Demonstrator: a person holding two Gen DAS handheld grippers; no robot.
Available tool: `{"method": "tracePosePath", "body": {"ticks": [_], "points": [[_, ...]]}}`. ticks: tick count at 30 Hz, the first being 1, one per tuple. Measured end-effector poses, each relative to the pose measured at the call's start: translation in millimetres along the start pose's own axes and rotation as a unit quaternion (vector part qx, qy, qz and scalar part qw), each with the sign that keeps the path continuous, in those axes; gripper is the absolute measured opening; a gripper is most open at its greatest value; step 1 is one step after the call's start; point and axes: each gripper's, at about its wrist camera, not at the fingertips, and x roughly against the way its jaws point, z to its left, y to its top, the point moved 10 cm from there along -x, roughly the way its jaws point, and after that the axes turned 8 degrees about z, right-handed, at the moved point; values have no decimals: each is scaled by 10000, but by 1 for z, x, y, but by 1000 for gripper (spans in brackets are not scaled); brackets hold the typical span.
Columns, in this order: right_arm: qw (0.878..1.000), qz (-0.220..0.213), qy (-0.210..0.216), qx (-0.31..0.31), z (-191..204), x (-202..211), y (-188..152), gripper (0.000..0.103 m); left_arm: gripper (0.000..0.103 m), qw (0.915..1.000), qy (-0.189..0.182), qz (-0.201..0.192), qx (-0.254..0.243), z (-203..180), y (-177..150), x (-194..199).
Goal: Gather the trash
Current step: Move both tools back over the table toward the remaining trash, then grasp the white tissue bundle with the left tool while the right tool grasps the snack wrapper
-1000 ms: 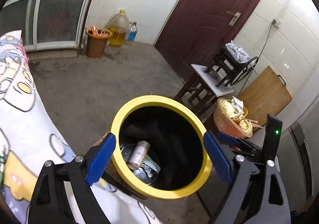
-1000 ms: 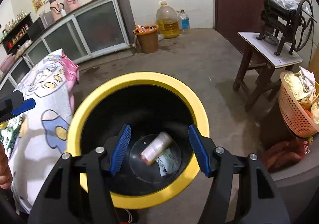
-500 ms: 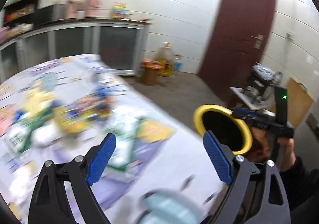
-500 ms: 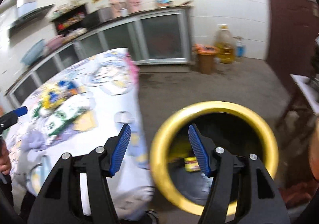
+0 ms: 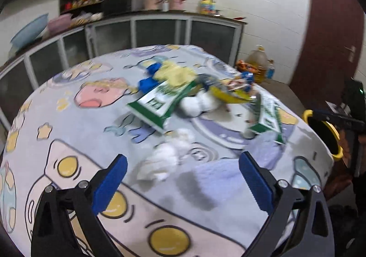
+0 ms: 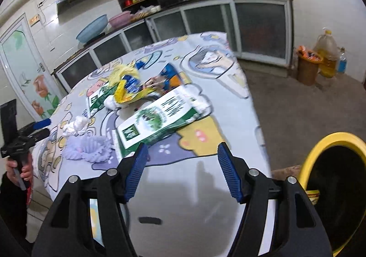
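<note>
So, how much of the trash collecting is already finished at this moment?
Little shows as done: the yellow-rimmed bin shows one scrap inside. Both the left gripper and right gripper are open and empty. Left on the table: green cartons, crumpled tissues, yellow wrapper.

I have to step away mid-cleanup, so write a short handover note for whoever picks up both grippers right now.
Left gripper: open, empty, above the cartoon-print tablecloth, facing the crumpled white tissue.
Right gripper: open, empty, before the large green-and-white carton.
Yellow-rimmed black bin: on the floor at the table's right edge, with some trash inside.
Left: cartons, tissues, yellow wrappers, purple paper cup liner.
</note>
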Motion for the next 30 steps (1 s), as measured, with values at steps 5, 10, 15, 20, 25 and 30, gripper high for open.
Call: {"method": "tracePosePath", "body": {"ticks": [5, 10, 15, 20, 25, 30], "points": [[9995, 162, 250, -38, 15, -15, 2, 68, 94, 9994, -63, 88, 337, 25, 0, -14], [9991, 231, 309, -148, 18, -29, 14, 69, 94, 9995, -154, 175, 220, 24, 6, -25], [9996, 187, 185, 59, 25, -38, 36, 70, 94, 9991, -252, 290, 180, 30, 9, -34], [9970, 448, 313, 539, 34, -56, 73, 70, 94, 9974, -579, 408, 88, 32, 10, -41], [9858, 1110, 279, 1230, 39, -84, 104, 70, 94, 9903, -1101, 644, -555, 21, 14, -44], [9669, 1424, 169, 2110, 49, -100, 123, 75, 94, 9762, -1540, 1080, -1075, 16, 15, -55]]}}
